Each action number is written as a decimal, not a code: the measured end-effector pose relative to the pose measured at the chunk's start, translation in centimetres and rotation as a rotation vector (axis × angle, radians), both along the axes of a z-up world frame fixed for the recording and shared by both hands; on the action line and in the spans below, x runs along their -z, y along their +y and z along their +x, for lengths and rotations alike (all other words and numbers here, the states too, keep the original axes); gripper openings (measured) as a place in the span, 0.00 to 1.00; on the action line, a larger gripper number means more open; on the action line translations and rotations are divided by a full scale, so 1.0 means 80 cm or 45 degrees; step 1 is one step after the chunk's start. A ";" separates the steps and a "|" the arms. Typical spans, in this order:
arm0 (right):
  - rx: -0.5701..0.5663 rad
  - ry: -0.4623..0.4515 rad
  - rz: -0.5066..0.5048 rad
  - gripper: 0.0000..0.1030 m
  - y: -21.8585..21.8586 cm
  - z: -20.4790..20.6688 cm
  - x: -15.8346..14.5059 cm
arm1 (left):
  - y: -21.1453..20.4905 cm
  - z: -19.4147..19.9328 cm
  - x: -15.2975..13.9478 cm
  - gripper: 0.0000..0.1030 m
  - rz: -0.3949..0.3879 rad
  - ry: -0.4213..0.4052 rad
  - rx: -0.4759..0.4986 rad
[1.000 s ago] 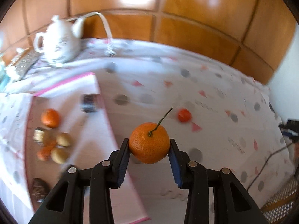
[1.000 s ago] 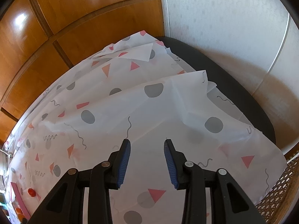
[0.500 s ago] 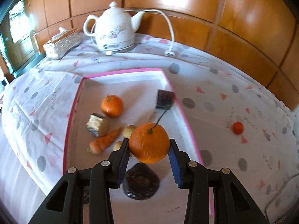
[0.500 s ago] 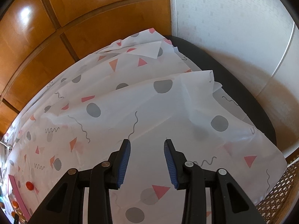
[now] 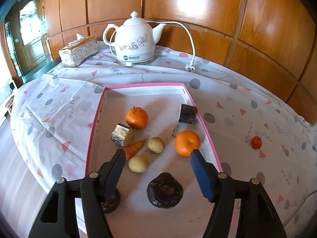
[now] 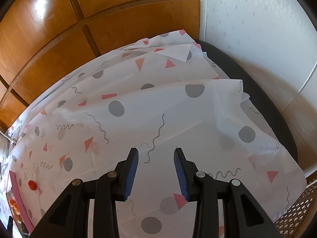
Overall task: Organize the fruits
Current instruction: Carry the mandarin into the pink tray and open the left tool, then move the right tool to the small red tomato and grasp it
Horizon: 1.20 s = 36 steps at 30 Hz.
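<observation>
A pink-rimmed white tray [image 5: 206, 128] lies on the patterned tablecloth. In it are two oranges, one [image 5: 187, 142] blurred near the right rim and one [image 5: 137, 117] farther back, two potatoes [image 5: 156, 144], a carrot [image 5: 134, 148] and dark lumps [image 5: 165, 190]. My left gripper [image 5: 158, 154] is open and empty above the tray, just in front of the right orange. A small red tomato [image 5: 256, 142] sits on the cloth to the right; it also shows in the right wrist view [image 6: 32, 184]. My right gripper [image 6: 156, 152] is open and empty over bare cloth.
A white kettle [image 5: 134, 41] with cord and plug [image 5: 189, 67] stands at the back, a silver tissue box [image 5: 78, 50] to its left. Wood panelling runs behind the table. In the right wrist view the cloth ends at the dark table edge [image 6: 263, 99].
My left gripper swung over the tray and opened. The orange it held has left the jaws and now lies in the tray near the right rim. The right gripper barely moved.
</observation>
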State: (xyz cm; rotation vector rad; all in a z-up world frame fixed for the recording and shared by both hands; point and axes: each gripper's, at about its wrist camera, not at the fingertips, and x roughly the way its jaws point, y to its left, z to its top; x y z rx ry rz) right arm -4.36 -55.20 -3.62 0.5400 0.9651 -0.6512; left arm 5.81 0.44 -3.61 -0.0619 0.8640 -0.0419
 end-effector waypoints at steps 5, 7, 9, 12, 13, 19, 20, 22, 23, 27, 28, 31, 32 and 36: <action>-0.154 -0.082 -0.068 0.36 0.023 0.012 -0.017 | 0.007 -0.014 -0.008 0.88 0.000 -0.039 -0.035; -0.290 -0.079 -0.102 0.36 0.047 0.025 -0.019 | 0.009 -0.016 -0.011 0.89 0.009 -0.051 -0.036; -0.398 -0.053 -0.144 0.36 0.070 0.037 -0.018 | 0.010 -0.019 -0.013 0.89 0.014 -0.059 -0.038; -0.510 -0.027 -0.218 0.36 0.096 0.046 -0.018 | 0.010 -0.021 -0.014 0.91 0.029 -0.060 -0.039; -0.529 -0.016 -0.227 0.36 0.101 0.047 -0.016 | 0.010 -0.022 -0.014 0.93 0.035 -0.063 -0.039; -0.565 0.032 -0.256 0.36 0.110 0.050 -0.009 | 0.014 -0.033 -0.019 0.99 0.036 -0.089 -0.051; -0.568 0.032 -0.255 0.36 0.110 0.050 -0.009 | 0.015 -0.035 -0.019 0.99 0.040 -0.091 -0.052; -0.581 0.028 -0.243 0.36 0.112 0.051 -0.009 | 0.016 -0.039 -0.020 0.99 0.046 -0.099 -0.053; -0.595 0.024 -0.233 0.36 0.114 0.052 -0.008 | 0.017 -0.041 -0.021 1.00 0.047 -0.103 -0.054; -0.674 0.033 -0.220 0.36 0.130 0.057 -0.005 | 0.020 -0.046 -0.020 1.00 0.047 -0.096 -0.063; -0.692 0.035 -0.220 0.36 0.134 0.058 -0.004 | 0.020 -0.046 -0.020 1.00 0.051 -0.095 -0.066; -0.766 0.042 -0.218 0.36 0.150 0.061 -0.001 | 0.022 -0.049 -0.019 1.00 0.057 -0.088 -0.069; -0.787 0.045 -0.212 0.36 0.155 0.062 0.001 | 0.022 -0.049 -0.019 1.00 0.057 -0.086 -0.067; -0.875 0.070 -0.191 0.36 0.176 0.066 0.007 | 0.022 -0.051 -0.019 1.00 0.061 -0.089 -0.065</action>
